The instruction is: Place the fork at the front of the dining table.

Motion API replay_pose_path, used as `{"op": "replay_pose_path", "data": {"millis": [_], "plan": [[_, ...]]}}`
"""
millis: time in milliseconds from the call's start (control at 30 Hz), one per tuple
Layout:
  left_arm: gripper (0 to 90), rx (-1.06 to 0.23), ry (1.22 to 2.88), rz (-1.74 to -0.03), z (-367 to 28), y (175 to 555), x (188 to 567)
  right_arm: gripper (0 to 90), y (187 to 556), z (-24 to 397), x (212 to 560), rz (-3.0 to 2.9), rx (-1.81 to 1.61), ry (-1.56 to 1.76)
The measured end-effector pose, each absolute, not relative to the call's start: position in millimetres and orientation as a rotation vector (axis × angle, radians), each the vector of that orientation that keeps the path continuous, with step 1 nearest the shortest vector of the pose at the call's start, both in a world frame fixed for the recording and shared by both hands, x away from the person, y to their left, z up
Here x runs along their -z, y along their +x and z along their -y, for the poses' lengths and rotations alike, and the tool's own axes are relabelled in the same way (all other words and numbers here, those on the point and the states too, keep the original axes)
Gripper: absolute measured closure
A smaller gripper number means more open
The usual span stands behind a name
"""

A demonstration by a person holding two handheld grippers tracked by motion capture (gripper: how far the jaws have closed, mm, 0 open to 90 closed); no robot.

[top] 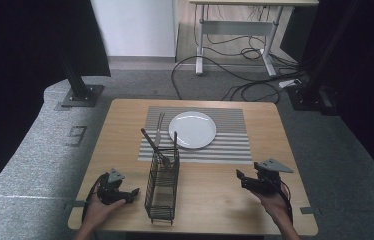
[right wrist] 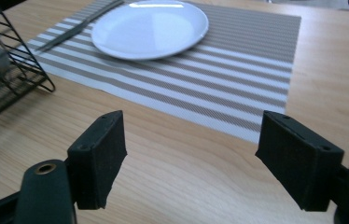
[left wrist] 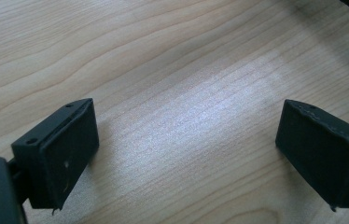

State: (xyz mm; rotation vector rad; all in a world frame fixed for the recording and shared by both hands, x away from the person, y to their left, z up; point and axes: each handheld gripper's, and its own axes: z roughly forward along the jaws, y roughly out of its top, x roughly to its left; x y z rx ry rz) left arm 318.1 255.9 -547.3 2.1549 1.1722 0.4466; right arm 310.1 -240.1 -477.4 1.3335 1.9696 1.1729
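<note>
Both grippers wait at the near edge of the table. Left gripper rests low beside the rack, its jaws apart over bare wood with nothing between them. Right gripper sits on the other side, jaws likewise wide and empty, aimed toward the mat and plate.

Between them stands the wire rack, its long axis running from the person toward the mat; cutlery leans out of its far end, handles tilted up and away, easy to pinch, I judge.

Farther on, a fork lies on the mat just left of the plate, lengthwise front to back, as in a place setting.
</note>
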Motion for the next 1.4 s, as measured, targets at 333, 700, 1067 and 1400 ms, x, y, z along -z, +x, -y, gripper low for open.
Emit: {"op": "replay_pose_path", "data": {"millis": [333, 700, 1067, 1400], "plan": [[5.6, -0.446, 2.156, -1.169, -256, 318, 547, 25.1, 319, 214, 454, -1.989, -1.223, 1.272], [5.6, -0.446, 2.157, -1.168, -256, 318, 547, 27.9, 328, 185, 446, -2.041, -1.244, 1.215], [5.6, -0.445, 2.158, -1.168, -256, 318, 547, 30.6, 339, 164, 446, -2.068, -1.273, 1.188], [5.6, -0.445, 2.157, -1.165, -256, 319, 547, 33.1, 349, 147, 444, -2.101, -1.281, 1.163]]}}
